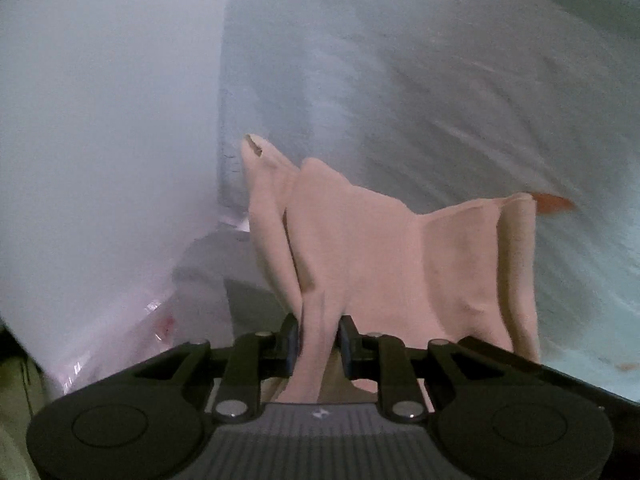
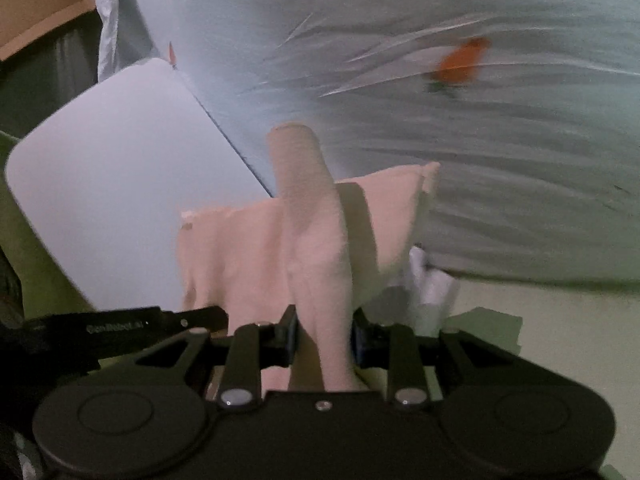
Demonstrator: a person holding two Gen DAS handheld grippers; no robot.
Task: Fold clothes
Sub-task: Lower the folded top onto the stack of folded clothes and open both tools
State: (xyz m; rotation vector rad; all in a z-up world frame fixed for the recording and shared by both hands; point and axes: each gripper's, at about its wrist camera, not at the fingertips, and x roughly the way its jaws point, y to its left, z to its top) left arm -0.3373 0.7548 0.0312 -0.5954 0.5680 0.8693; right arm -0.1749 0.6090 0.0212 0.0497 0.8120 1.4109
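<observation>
While both tongs (image 1: 318, 340) (image 2: 324, 330) pinch pink cloth (image 1: 360, 248), "GenRobot" shows.

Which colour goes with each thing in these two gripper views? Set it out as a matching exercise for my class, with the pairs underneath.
Things:
1. cloth
2. left gripper
3. board
4. blurred patch

Colours:
A. orange
B. pale pink
C. white
D. black

Pairs: 1-B, 2-D, 3-C, 4-A

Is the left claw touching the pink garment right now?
Touching. The left wrist view shows the left claw shut on a bunched fold of the pink garment.
</observation>
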